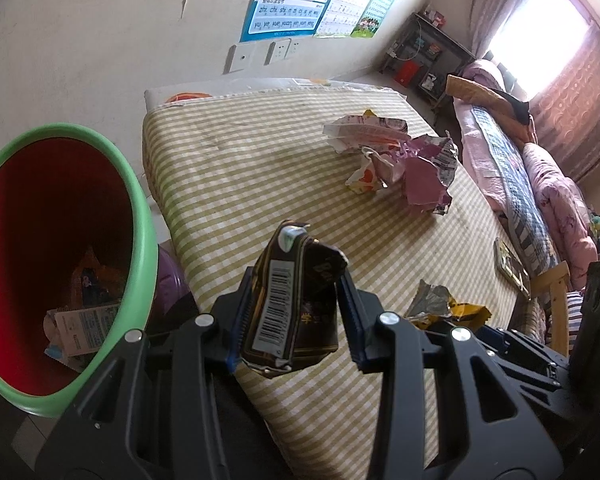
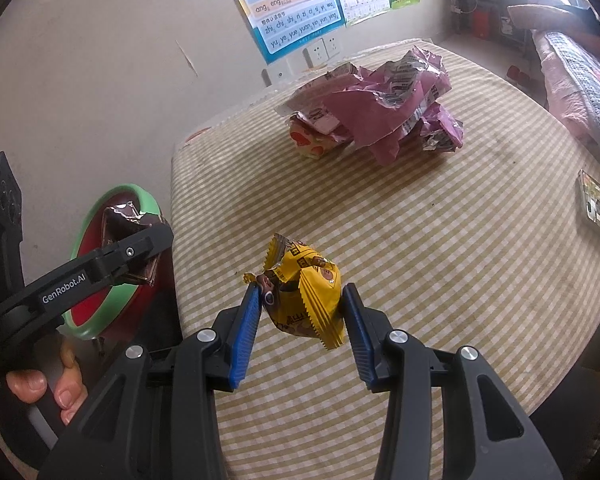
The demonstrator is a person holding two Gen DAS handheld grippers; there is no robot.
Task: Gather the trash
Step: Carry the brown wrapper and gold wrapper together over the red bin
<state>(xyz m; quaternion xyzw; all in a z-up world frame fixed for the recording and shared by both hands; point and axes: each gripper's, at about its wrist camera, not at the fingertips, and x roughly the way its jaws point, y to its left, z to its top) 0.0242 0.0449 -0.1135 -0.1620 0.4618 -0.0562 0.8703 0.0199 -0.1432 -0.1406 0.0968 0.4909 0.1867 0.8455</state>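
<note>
Left wrist view: my left gripper (image 1: 296,300) clamps a dark brown wrapper (image 1: 292,304), held above the checked table (image 1: 236,184) edge beside the red bin (image 1: 56,248). Right wrist view: my right gripper (image 2: 300,320) seems to pinch the yellow wrapper (image 2: 304,292); the pink wrappers (image 2: 384,100) lie farther back.

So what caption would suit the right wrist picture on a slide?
Right gripper shut on a crumpled yellow snack wrapper above the green-checked tablecloth.
</note>
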